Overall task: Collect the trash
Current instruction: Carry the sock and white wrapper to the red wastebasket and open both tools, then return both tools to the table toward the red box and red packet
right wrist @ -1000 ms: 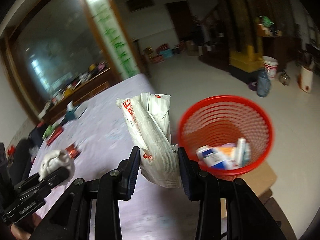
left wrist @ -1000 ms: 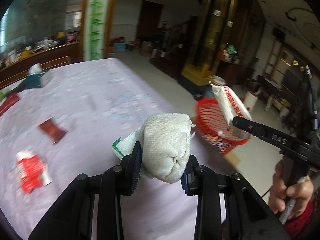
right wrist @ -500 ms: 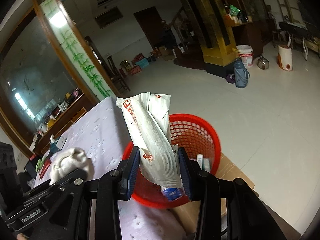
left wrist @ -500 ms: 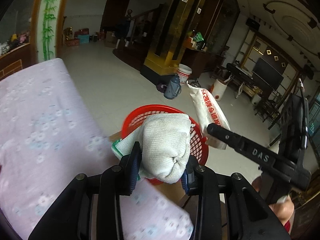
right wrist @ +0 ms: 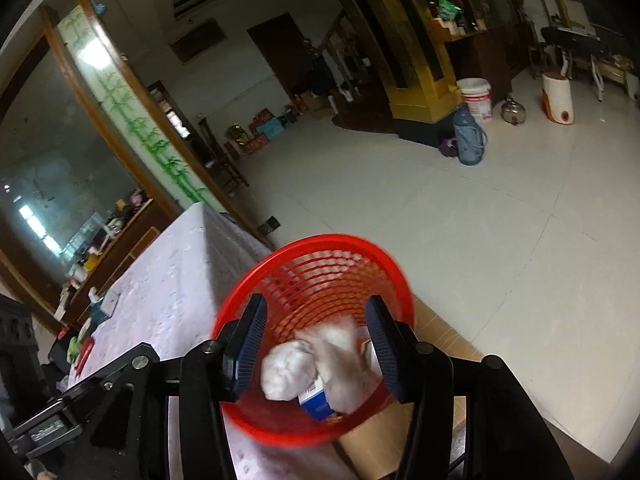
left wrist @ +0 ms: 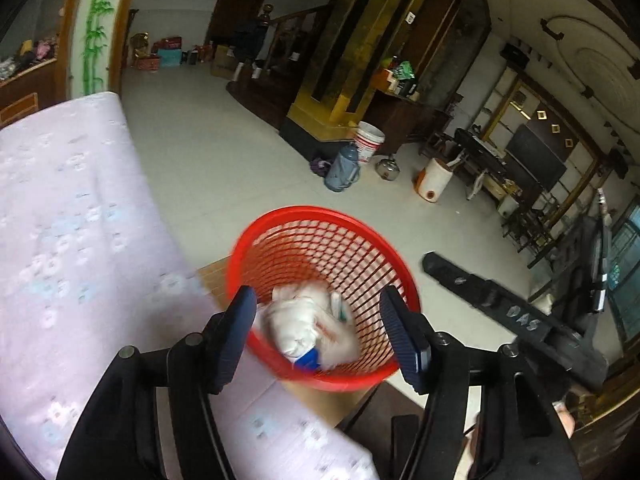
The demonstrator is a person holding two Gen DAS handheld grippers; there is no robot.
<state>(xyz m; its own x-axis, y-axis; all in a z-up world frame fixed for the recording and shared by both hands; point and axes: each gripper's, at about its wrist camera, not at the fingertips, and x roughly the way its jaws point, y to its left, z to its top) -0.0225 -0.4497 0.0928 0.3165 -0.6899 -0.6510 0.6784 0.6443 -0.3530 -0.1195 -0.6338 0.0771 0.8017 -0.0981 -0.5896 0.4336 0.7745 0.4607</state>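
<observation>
Step in hand, by judgement: release of trash over the red basket (left wrist: pixel 320 240), with both grippers poised above its mouth. The basket stands on a cardboard sheet (left wrist: pixel 212 276) on the floor, just beside the edge of the counter (left wrist: pixel 60 240) with its pale floral cover. Left gripper (left wrist: pixel 318 334): jaws wide apart, nothing between them, touching nothing. Right gripper (right wrist: pixel 314 346): jaws likewise wide apart and empty. Inside the basket lie a white cloth bundle (right wrist: pixel 286 372), a crumpled white wrapper (right wrist: pixel 340 364) and a blue-and-white carton (right wrist: pixel 318 402); the white items are blurred, so their exact resting position cannot be confirmed. To do this step well, both grippers should hold centred over the basket until the items settle below the rim, then lift clear vertically so neither finger catches the mesh wall or tips the light basket. At the far end of the counter small items (right wrist: pixel 86 346) are visible; whether they are trash is too small to tell.
</observation>
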